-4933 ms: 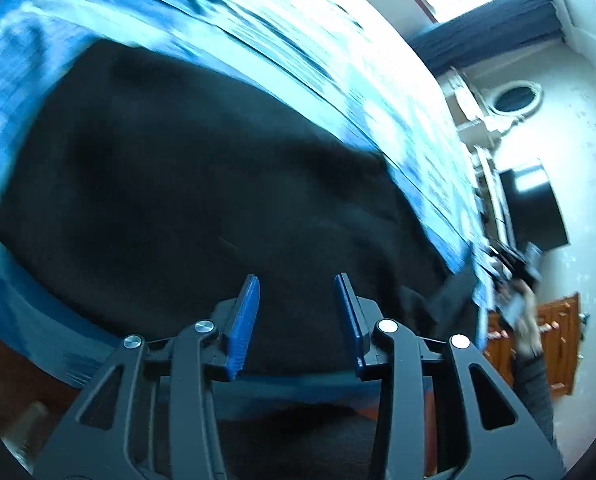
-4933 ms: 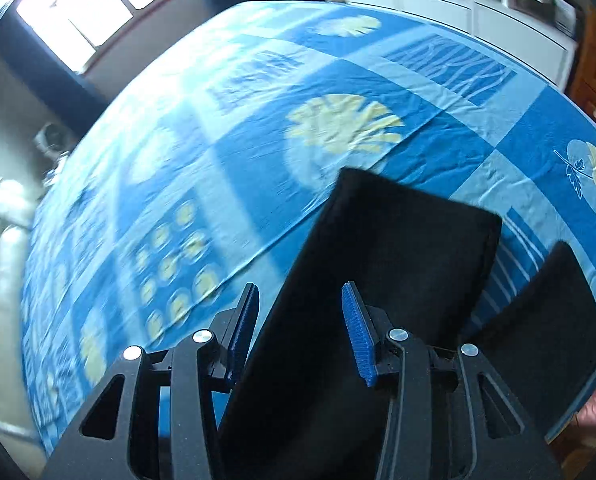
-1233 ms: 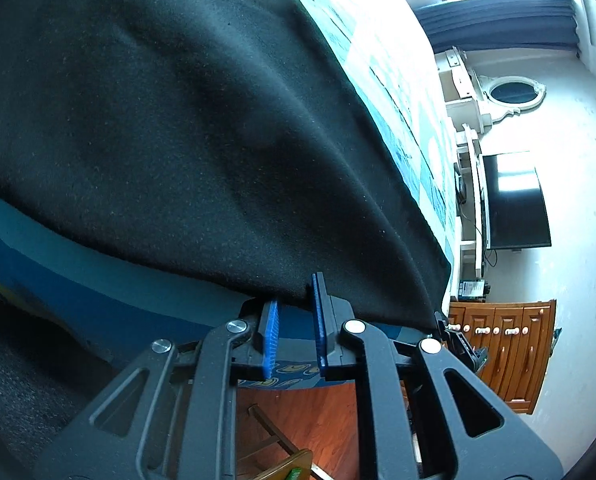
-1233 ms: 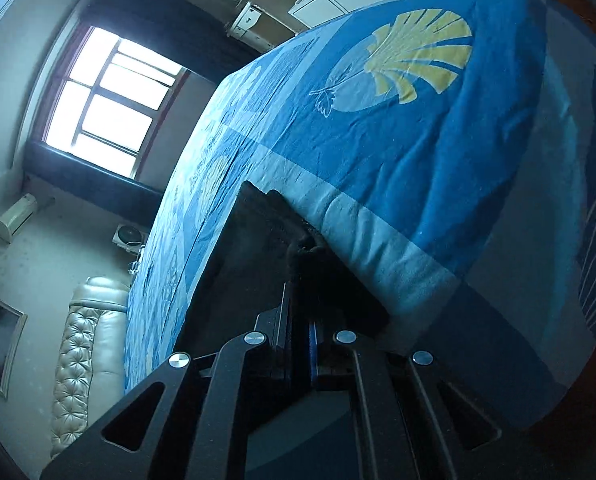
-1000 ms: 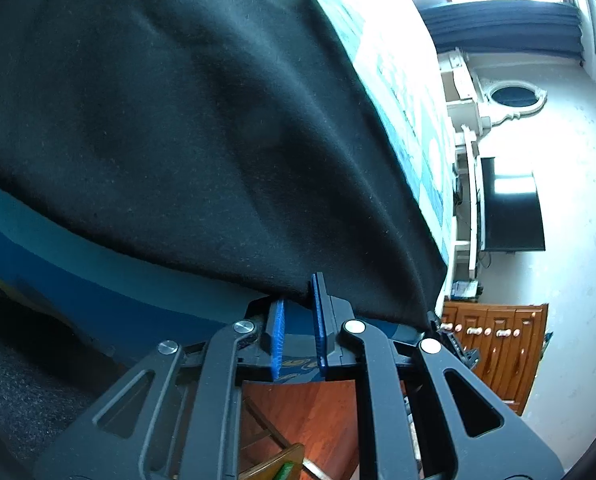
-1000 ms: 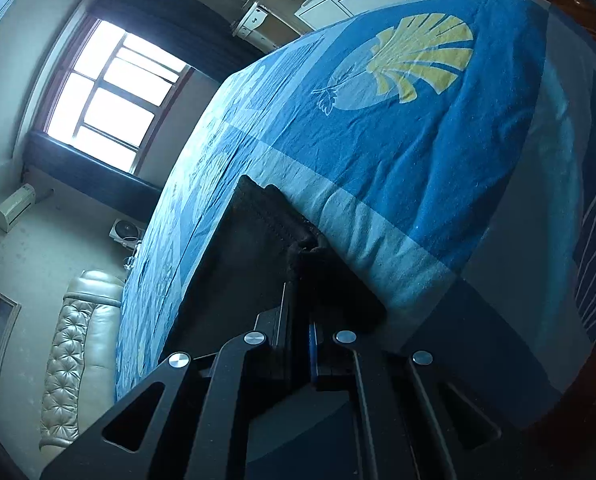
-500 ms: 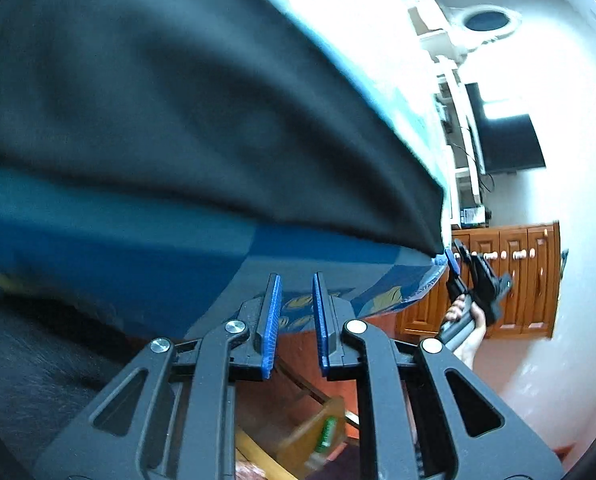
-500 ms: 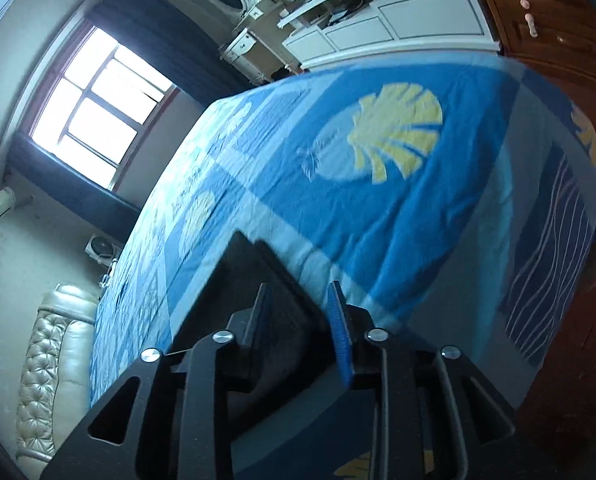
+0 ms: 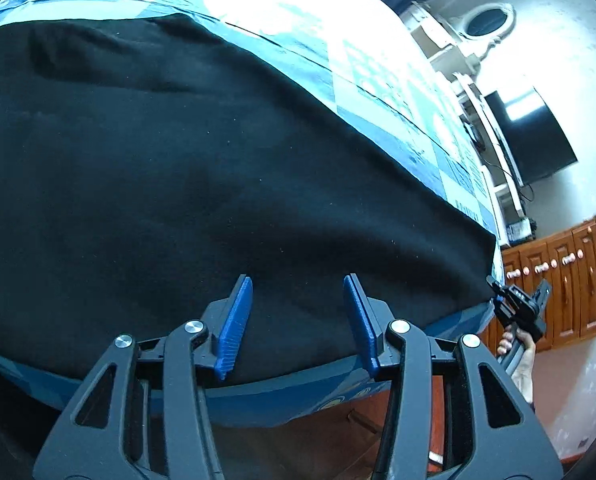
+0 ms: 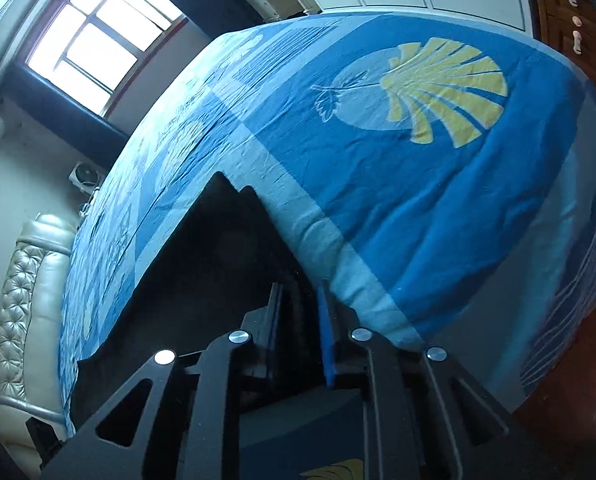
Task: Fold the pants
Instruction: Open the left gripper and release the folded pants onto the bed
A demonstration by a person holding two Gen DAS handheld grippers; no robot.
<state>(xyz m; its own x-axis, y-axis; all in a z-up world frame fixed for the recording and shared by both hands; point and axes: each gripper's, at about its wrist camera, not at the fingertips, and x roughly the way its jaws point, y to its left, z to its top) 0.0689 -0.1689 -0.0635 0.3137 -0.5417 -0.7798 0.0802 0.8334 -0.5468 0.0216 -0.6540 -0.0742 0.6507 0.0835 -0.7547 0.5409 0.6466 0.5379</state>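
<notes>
Black pants lie flat on the blue patterned bed sheet, their near edge along the bed's front. My left gripper hovers over that near edge. Its jaws are opening and nothing is pinched between the blue pads. The right gripper shows at the pants' far right corner, held by a hand. In the right wrist view the pants run away to the left. My right gripper sits at their end edge, jaws closing to a narrow gap with dark cloth below.
The sheet with a yellow shell print drops off the bed's corner to a wooden floor. A padded headboard lies far left, a window behind. A wooden cabinet and a dark screen stand to the right.
Both grippers have let go of the pants' edge. The left one rose, rolled and spread its jaws. The right one drew back, opened, then narrowed again.
</notes>
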